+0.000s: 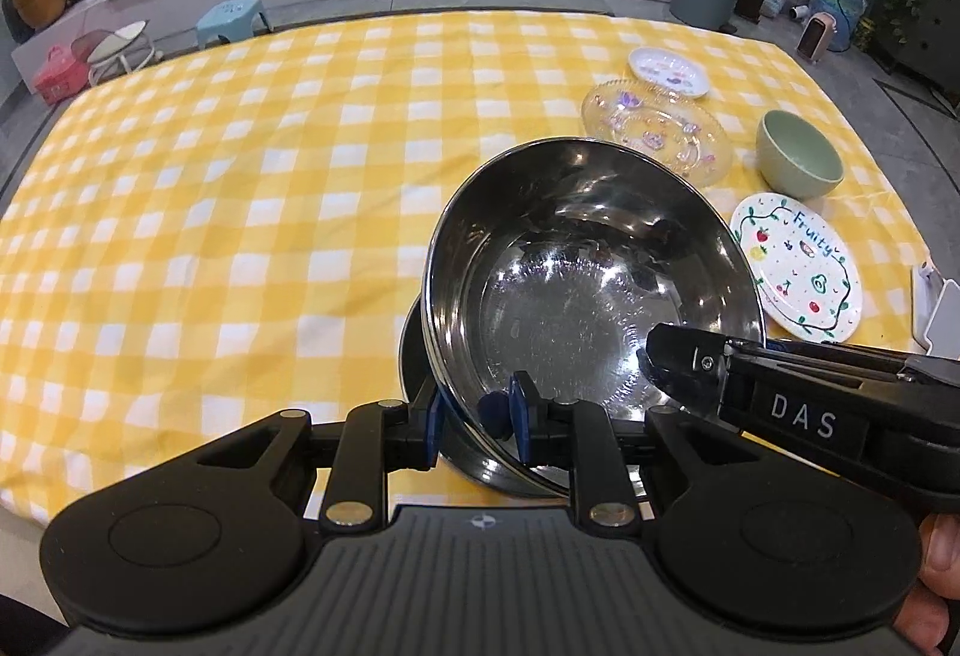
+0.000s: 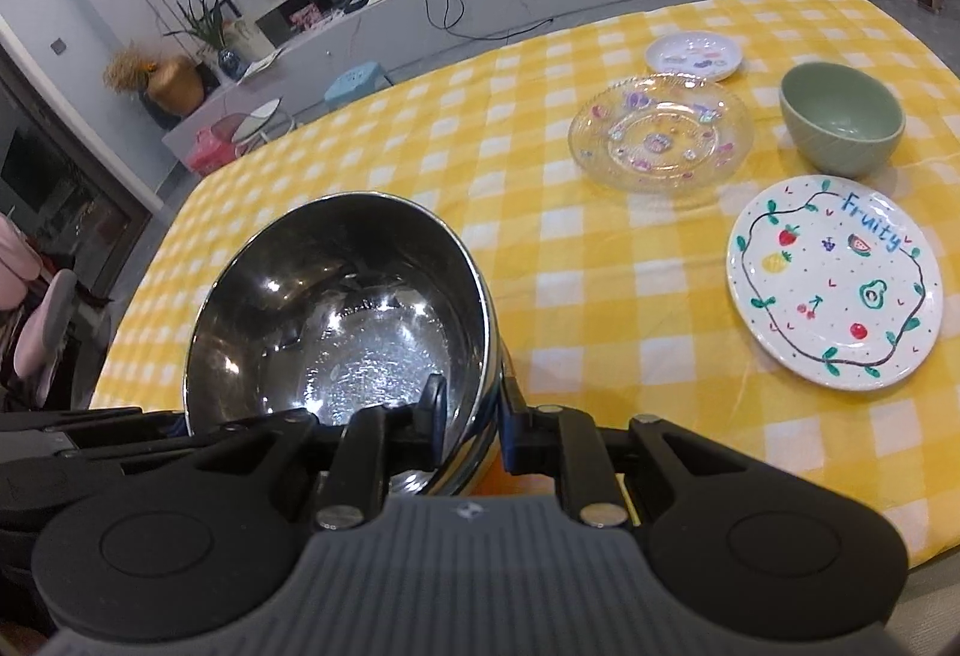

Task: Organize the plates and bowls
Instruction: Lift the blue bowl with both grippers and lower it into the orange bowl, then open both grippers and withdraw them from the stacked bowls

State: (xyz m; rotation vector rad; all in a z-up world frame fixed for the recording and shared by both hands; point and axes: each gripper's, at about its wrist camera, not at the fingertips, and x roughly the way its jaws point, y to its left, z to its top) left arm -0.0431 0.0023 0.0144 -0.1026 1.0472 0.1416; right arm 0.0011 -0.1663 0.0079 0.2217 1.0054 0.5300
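Steel gleams at the near edge of the table, which is covered in a yellow-and-white checked cloth: a shiny steel bowl is held tilted, its mouth facing both cameras. The left gripper has its jaws closed on the bowl's near rim, one blue pad inside the wall and the other outside. The right gripper pinches the rim from the other side in the same way, one finger inside and one outside. Behind the tilted bowl in the left wrist view a second dark rim shows, possibly another bowl beneath it, though too little is visible to be sure. Farther right on the cloth lie a white plate lettered "Fruity", a clear glass plate, a pale green bowl and a small white plate, all apart from one another.
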